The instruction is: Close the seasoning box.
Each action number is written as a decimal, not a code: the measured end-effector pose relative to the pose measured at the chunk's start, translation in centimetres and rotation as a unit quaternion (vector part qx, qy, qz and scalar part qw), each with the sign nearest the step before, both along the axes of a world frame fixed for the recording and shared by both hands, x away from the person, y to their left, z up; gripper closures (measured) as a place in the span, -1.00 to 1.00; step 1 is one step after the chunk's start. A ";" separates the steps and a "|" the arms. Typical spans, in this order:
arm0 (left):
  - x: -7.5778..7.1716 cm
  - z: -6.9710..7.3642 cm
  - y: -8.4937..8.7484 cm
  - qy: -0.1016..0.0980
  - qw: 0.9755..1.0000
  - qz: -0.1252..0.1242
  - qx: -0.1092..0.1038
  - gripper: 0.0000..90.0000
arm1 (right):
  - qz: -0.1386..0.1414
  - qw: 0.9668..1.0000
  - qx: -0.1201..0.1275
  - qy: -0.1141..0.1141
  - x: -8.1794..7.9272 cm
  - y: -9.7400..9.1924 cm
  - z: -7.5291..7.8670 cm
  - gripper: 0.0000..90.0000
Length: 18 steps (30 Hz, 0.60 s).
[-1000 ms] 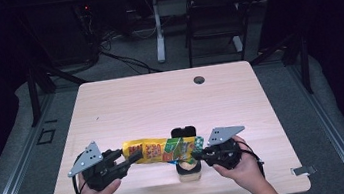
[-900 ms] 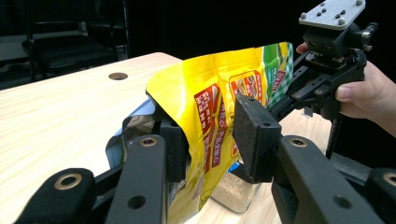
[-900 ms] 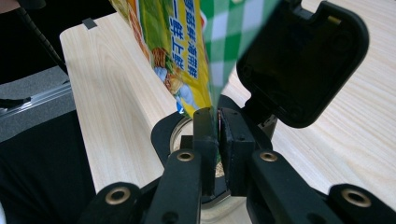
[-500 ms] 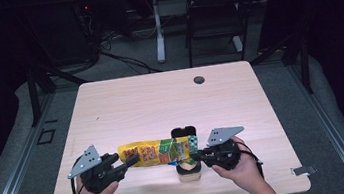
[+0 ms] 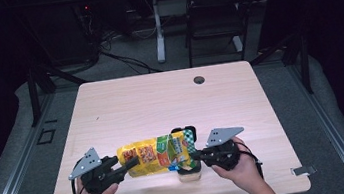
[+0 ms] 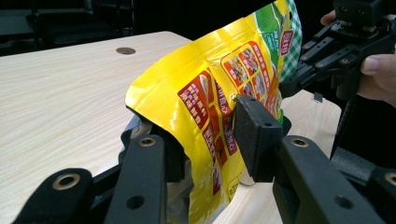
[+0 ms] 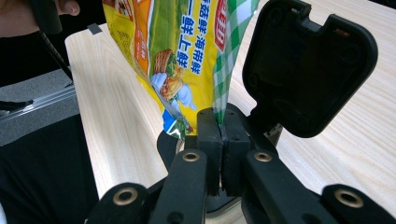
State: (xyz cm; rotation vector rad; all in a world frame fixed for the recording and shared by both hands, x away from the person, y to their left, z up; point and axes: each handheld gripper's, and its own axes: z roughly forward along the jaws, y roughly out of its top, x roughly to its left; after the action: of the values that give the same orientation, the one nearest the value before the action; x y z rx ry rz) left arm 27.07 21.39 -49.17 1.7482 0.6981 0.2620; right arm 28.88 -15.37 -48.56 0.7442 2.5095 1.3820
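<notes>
"鲜海南翔" on yellow pouch [image 7: 187, 51]

At the near edge of the table [image 5: 111, 110], the snack bag [image 5: 160, 154] hangs lengthwise between the two grippers, lifted off the tabletop. The left gripper [image 5: 127, 165] is at the bag's left end, the right gripper [image 5: 196, 158] at its right end. Under the bag's right end a small container [image 5: 190, 174] stands on the table, its hinged lid [image 5: 188, 132] raised behind the bag. Far back, near the table's rear edge, sits a round grommet [image 5: 199, 80].

A pale wooden table [image 5: 126, 108] (round grommet [image 5: 199, 80] near its far edge) bears, apparently, a small block [image 5: 190, 173].
</notes>
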 end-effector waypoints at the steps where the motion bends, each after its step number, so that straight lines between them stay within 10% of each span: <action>1: 0.0 0.0 0.0 0.000 1.000 -0.001 0.001 0.46 | 0.000 1.000 0.002 0.000 0.0 0.0 0.0 0.98; 18: 0.1 -0.1 0.5 -0.001 1.000 -0.005 0.004 0.46 | 0.002 1.000 -0.005 -0.003 0.1 0.3 0.3 0.99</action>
State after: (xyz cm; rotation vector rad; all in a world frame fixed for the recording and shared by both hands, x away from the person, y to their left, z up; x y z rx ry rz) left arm 27.16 21.85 -49.30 1.7574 0.6881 0.2599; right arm 28.97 -15.04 -48.25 0.7320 2.5138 1.3689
